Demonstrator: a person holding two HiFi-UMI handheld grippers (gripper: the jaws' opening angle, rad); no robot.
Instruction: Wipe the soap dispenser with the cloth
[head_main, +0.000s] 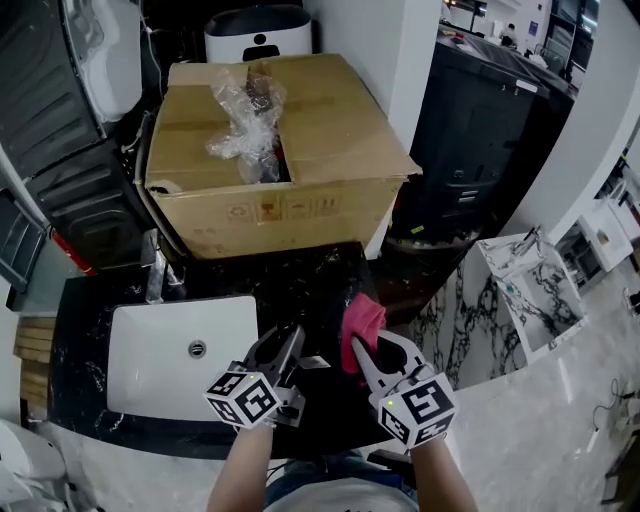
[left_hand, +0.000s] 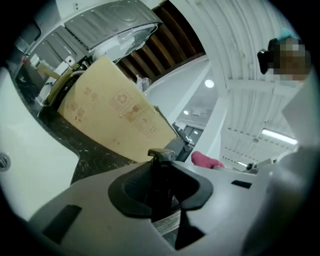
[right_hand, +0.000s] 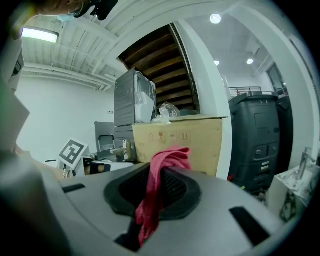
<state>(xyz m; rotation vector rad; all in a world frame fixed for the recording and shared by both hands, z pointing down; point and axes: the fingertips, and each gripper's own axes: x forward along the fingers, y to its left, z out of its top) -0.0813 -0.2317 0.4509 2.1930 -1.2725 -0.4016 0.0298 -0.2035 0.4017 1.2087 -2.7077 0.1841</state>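
Left gripper view: left gripper (left_hand: 162, 172) clamped on the soap dispenser (left_hand: 161, 187), a slim dark bottle with a pale label. Its long axis runs along the jaws, pump head foremost. Right gripper (head_main: 375, 350) pinches the cloth (head_main: 362, 318), limp pink-red fabric, loosely bunched. Both are held over the black marbled table (head_main: 300, 275) by the white sink (head_main: 150, 350). The cloth lies just right of the dispenser, not touching. Wiping likely needs the cloth brought leftward.

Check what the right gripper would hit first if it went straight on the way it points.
Most likely the cardboard box: it fills the line straight ahead of the right gripper, behind the red cloth in its jaws. Only black countertop seems to lie between, though depth is unclear.
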